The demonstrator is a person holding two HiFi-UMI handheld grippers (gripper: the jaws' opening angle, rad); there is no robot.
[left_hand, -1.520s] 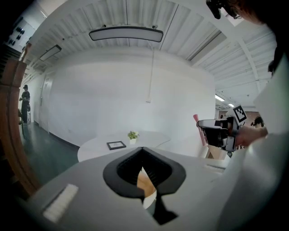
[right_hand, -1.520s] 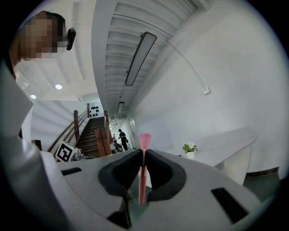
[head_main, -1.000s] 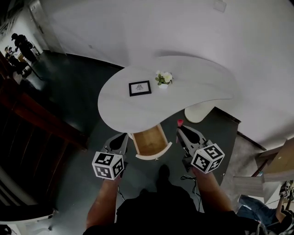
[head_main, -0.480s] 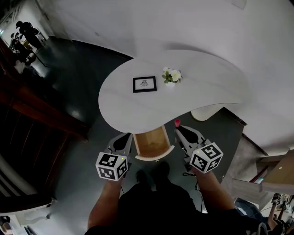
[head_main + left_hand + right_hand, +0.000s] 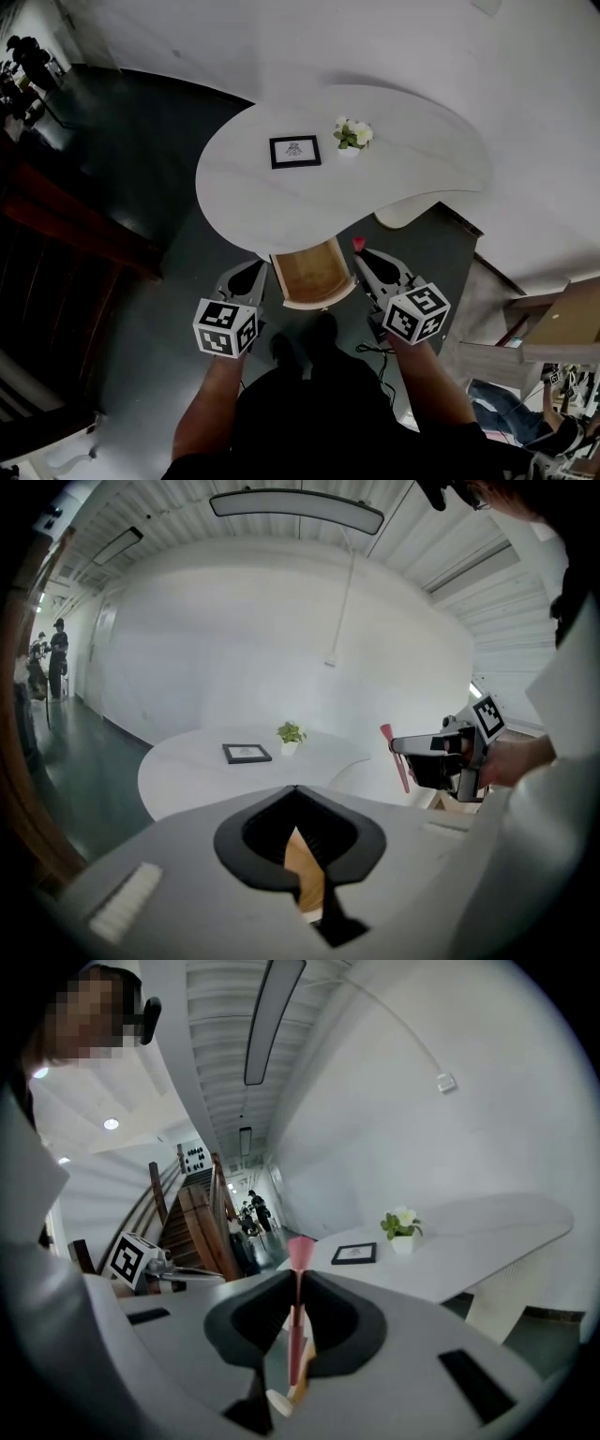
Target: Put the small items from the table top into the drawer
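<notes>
**A:** R tool first?

**B:** The right gripper [image 5: 298, 1283] has its jaws pressed together on a thin pink stick [image 5: 300, 1251]. The stick stands upright betw. the pads, and its flared end pokes out past the tips.

**A:** And the L?

**B:** The left gripper [image 5: 296, 791] has its jaws closed tip to tip w/ nothing held. Only a sliver of light wood shows thru the slit below the tips.

**A:** Where are they vs. the drawer?

**B:** In the head view they flank it. The drawer [image 5: 314, 272] is pulled out from under the table's near edge, wood inside showing. L gripper is just beside its left front corner and R gripper just beside its right side. The stick's pink tip is to the right of the drawer's right wall, near the table edge and not over the drawer.

**A:** Table top?

**B:** It's a white, kidney-shaped table [image 5: 244, 202]. A black picture frame [image 5: 294, 151] lies flat approx. mid-top. A small flower pot [image 5: 352, 136] is near its right side, not touching. Both are well apart from the grippers.

**A:** Anything else?

**B:** Dark floor and a white wall behind. There's a wooden staircase [image 5: 192, 1218] off to the left, w/ people [image 5: 251, 1206] far down the hall.
</notes>
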